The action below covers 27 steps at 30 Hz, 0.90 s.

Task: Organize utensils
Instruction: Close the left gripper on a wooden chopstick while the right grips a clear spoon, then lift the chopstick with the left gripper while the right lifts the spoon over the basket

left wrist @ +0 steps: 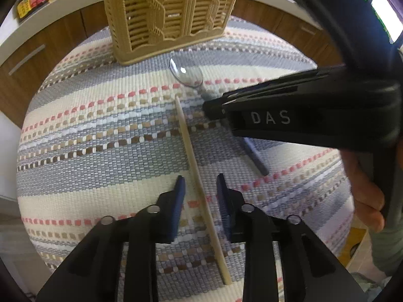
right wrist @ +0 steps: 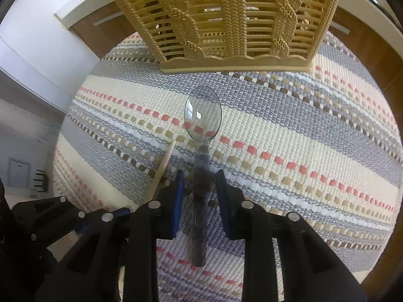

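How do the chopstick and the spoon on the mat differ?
The chopstick is a thin, pale, opaque stick; the spoon is clear plastic with a broad bowl. The chopstick lies between the left gripper fingers, the spoon between the right gripper fingers. Both lie flat on the striped mat.

Clear plastic spoon [right wrist: 203,136]: lies flat on striped woven mat [right wrist: 302,130], bowl up, bowl end toward wicker utensil basket [right wrist: 226,20], handle pointing away. Single pale wooden chopstick [left wrist: 199,176]: flat, just beside spoon, tip near its neck. Basket upright at mat's far edge.
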{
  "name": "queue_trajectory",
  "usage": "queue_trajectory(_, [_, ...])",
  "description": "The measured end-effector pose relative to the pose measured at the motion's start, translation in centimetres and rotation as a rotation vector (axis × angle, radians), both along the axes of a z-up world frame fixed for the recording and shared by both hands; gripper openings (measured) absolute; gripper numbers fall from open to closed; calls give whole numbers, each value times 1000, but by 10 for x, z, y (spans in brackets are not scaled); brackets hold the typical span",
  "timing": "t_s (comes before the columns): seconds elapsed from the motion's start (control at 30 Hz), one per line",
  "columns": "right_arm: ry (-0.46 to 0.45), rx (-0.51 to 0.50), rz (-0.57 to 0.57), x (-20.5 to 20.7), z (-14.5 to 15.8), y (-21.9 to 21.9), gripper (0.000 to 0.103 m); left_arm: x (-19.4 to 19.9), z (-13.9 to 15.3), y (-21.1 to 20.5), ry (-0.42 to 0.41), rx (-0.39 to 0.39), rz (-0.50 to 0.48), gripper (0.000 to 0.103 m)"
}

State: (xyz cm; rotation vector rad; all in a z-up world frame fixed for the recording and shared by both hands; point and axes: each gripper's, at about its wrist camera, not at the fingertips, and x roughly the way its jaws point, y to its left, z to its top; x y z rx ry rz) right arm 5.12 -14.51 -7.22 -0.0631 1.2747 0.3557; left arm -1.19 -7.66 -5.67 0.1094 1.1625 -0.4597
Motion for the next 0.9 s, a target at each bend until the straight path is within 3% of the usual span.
queue_trajectory(0.07, [-10, -23, 5, -2, -2, 5, 11, 2, 1, -3, -3, 14, -2, 19])
queue_trajectory(0.37, [-19, -7, -35, -16, 0, -16, 10, 14, -1, -23, -7, 99, -21, 19])
queue_trajectory(0.5, [-16, 23, -68, -22, 3, -36, 10, 20, 0, -28, -3, 140, -30, 7])
queue_trajectory(0.67, [-18, 44, -88, -28, 10, -53, 10, 20, 1, -25, -8, 146, -19, 4])
queue_trajectory(0.9, [-59, 89, -126, -36, 33, -86, 10, 16, 20, -11, -55, 53, 38, 4])
